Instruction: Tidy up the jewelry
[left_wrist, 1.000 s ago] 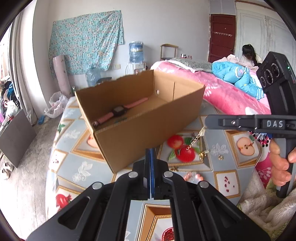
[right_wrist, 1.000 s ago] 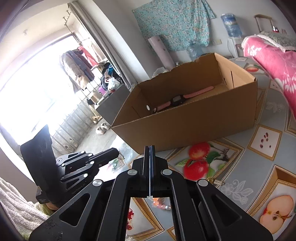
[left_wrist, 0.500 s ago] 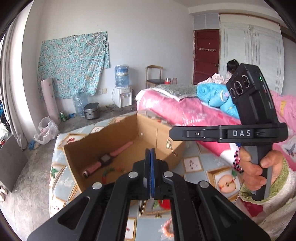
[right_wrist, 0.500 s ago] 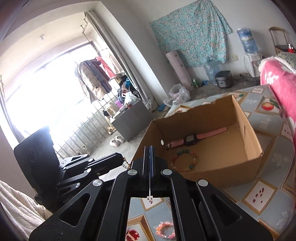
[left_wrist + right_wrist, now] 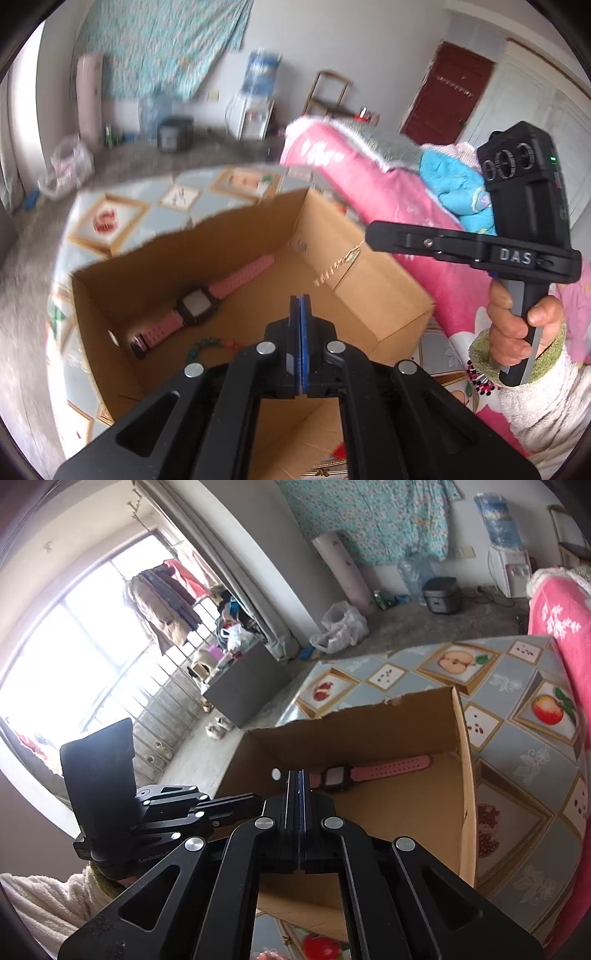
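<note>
An open cardboard box (image 5: pixel 373 295) stands on the table. Inside lie a pink-strapped watch (image 5: pixel 221 291) and a green and red bead bracelet (image 5: pixel 210 345). A thin gold chain (image 5: pixel 340 264) hangs over the box. It runs from the tip of my right gripper (image 5: pixel 369 236) down toward my left gripper (image 5: pixel 300 298). Both grippers are shut, each on one end of the chain. In the right wrist view my right gripper (image 5: pixel 297 775) points into the box (image 5: pixel 463 794) above the watch (image 5: pixel 369 773). The left gripper (image 5: pixel 258 801) comes in from the left; the chain is hidden there.
The table wears a fruit-patterned cloth (image 5: pixel 517 738). A pink bead bracelet (image 5: pixel 269 954) lies on it in front of the box. A bed with pink bedding (image 5: pixel 369 184) borders the table's right side. A hand (image 5: pixel 517 325) in a fleecy sleeve holds the right gripper.
Both grippers rose and moved forward from in front of the box to above its open top, carrying the gold chain between them. The left gripper also tipped downward.
</note>
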{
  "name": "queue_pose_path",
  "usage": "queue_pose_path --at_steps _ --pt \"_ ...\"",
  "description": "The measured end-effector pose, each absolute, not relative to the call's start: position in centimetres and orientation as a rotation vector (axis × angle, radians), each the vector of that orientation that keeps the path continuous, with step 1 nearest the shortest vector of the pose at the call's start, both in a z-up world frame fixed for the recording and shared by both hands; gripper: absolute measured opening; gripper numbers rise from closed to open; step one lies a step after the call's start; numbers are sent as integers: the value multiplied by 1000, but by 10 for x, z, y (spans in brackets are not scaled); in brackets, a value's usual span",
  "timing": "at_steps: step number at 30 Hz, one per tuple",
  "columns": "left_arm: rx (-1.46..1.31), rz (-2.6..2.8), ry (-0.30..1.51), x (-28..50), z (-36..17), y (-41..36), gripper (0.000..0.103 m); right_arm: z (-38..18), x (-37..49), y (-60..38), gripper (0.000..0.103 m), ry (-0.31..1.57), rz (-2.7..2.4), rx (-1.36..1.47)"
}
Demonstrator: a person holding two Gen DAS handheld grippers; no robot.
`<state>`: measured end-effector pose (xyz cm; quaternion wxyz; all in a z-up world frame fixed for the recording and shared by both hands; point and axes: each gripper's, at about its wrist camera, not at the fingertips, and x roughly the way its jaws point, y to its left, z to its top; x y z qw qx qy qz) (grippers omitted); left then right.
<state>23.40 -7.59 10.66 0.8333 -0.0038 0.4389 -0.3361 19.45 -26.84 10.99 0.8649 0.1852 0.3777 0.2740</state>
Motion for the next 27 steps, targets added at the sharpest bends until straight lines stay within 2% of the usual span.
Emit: queue_pose_path --at_steps 4,9,12,13,18,22,25,27 --pt "-76 -729 1106 273 77 -87 0 90 218 -274 0 883 540 356" --pt "-77 -726 1204 291 61 -109 1 84 229 -283 3 927 481 300" --pt "-80 -737 1236 297 56 -117 9 90 226 -292 8 902 449 293" --pt "-84 -734 1239 298 55 -118 16 93 224 -295 9 891 440 296" --pt "-118 -724 1222 296 56 -111 20 105 209 -310 13 844 399 311" --pt "-111 -699 1164 281 74 -98 27 113 190 -321 23 808 354 319" --pt "-105 -677 1096 264 90 -83 38 115 173 -331 42 784 309 344" --pt "-93 -656 1037 245 102 -69 44 112 160 -338 46 778 287 369"
